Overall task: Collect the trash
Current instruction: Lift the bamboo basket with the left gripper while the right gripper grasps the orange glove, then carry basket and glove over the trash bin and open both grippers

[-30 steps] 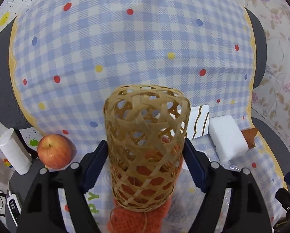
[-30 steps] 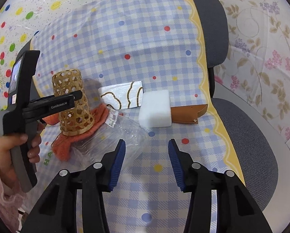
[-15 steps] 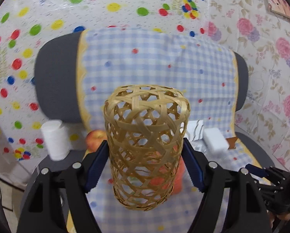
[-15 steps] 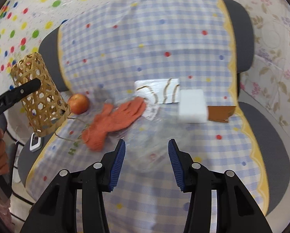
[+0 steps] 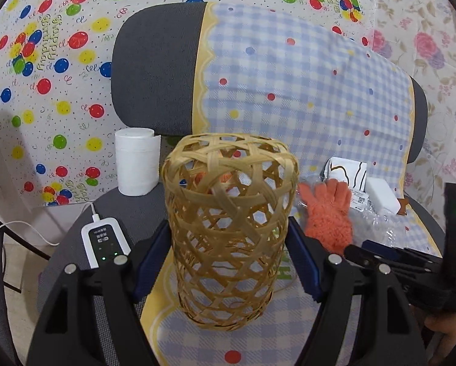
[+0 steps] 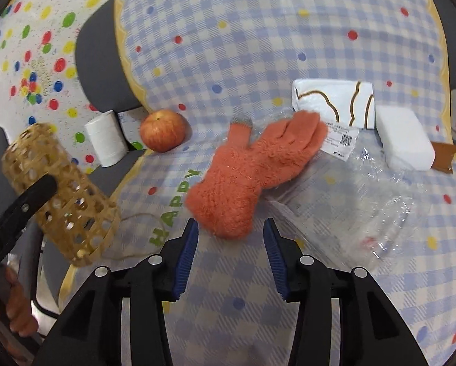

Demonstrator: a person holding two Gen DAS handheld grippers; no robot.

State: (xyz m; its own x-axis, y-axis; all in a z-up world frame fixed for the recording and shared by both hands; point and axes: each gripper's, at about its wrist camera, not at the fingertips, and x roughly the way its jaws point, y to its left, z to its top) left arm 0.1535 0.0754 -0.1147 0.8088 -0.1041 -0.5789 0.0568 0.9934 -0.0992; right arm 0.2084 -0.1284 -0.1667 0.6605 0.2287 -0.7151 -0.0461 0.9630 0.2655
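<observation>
Left claw clamped on the empty woven basket, right claw parted and empty just short of the orange glove; clear wrapper beyond-right, nothing collected yet.

One basket, one orange glove, one apple, one paper roll, one white block, one clear wrapper, one printed pouch.

A dark grey fabric office chair draped with blue-checked dotted cloth stands before balloon-printed and floral wall coverings.
</observation>
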